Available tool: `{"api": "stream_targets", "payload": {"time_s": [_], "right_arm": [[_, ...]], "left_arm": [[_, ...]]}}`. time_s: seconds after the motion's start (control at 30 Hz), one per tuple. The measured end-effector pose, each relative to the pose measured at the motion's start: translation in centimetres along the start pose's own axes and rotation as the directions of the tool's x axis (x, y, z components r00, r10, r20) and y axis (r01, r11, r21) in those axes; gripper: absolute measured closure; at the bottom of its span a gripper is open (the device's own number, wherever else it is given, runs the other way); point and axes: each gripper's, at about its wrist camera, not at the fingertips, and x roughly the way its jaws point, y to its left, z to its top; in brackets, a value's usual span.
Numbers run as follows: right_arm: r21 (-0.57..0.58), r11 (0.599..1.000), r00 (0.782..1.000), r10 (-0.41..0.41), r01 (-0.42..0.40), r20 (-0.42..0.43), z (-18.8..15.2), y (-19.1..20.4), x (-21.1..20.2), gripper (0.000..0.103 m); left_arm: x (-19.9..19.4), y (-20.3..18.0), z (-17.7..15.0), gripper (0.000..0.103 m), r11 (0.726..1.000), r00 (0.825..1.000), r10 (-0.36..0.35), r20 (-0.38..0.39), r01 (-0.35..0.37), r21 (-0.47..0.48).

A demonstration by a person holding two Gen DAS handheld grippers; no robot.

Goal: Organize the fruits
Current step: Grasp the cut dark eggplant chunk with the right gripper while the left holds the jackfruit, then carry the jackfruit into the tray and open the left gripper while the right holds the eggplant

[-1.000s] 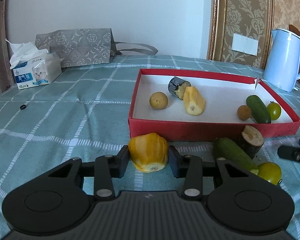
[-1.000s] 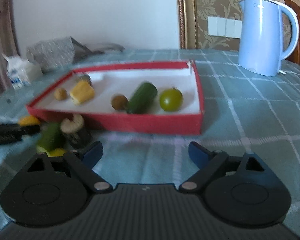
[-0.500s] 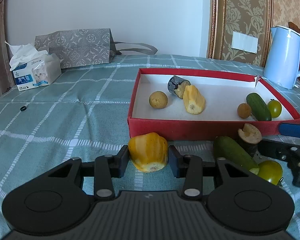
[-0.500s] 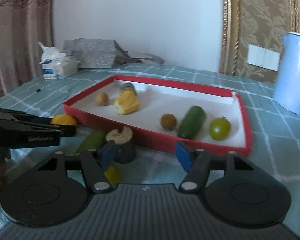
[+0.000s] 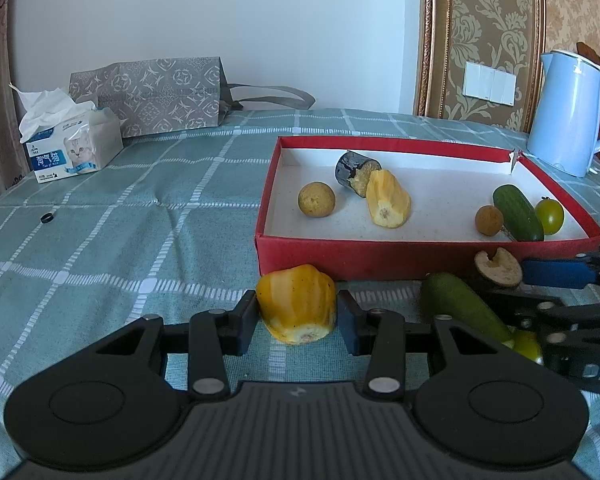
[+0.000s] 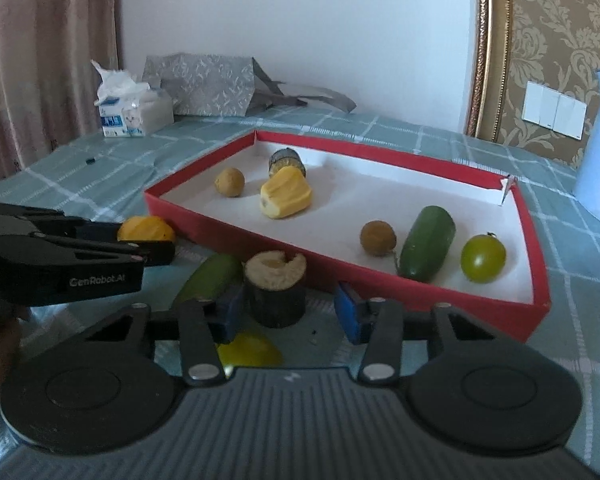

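Fruit lies on both sides of the red box's (image 5: 420, 258) near wall, on the green checked tablecloth (image 5: 120, 240). My left gripper (image 5: 296, 316) is clamped on the yellow fruit piece (image 5: 298, 304), a pad pressed against each flank; the piece sits on the cloth just in front of the box's near left corner. My right gripper (image 6: 284, 312) has its blue pads on either side of the dark stump piece (image 6: 276, 292) with the pale cut top. Its jaws are closing: the left pad looks to be at the stump, while a gap shows at the right one (so no grip that I can see). Just left of the stump lies a green cucumber (image 6: 208, 280), and a yellow-green tomato (image 6: 252, 348) sits nearer to me, partly under the right gripper's body. From the left wrist view the right gripper comes in at the far right, next to that same stump.

Inside the box, at the left, I see a tan round fruit (image 5: 316, 199), a dark-skinned piece (image 5: 354, 170) and a yellow fruit piece (image 5: 388, 200) touching it. At the right are a small brown fruit (image 5: 489, 220), a dark green cucumber (image 5: 518, 212) and a green tomato (image 5: 550, 216), close together.

Far left on the table stand a tissue pack (image 5: 72, 140) and a grey patterned bag (image 5: 152, 92); a pale blue kettle (image 5: 572, 112) stands at far right.
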Motion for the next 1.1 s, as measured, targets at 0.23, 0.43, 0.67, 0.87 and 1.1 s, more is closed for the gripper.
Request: {"api": "stream_targets", "payload": {"time_s": [0.23,0.43,0.67,0.87,1.1], "right_arm": [[0.003,1.0,1.0,0.012,-0.012,-0.003,-0.3,0.4,0.5,0.073],[-0.015,0.998,0.997,-0.066,0.066,0.037,-1.0,-0.5,-1.8,0.073],[0.094,0.988,0.993,-0.121,0.121,-0.011,-3.0,-4.4,-3.2,0.073],[0.076,0.988,0.991,-0.134,0.135,-0.011,-2.9,-4.0,-3.1,0.072],[0.075,0.987,0.99,-0.139,0.14,-0.012,-2.9,-3.9,-3.1,0.072]], "left_arm": [[0.0,0.0,0.0,0.061,1.0,1.0,-0.001,0.0,0.001,-0.001],[0.0,0.0,0.0,0.061,1.0,1.0,-0.001,0.0,0.001,-0.001],[0.0,0.0,0.0,0.061,1.0,1.0,-0.001,0.0,0.001,-0.002],[0.0,0.0,0.0,0.061,1.0,1.0,-0.001,0.001,0.001,-0.002],[0.1,0.0,0.0,0.061,1.0,1.0,0.001,0.001,-0.001,0.0]]}}
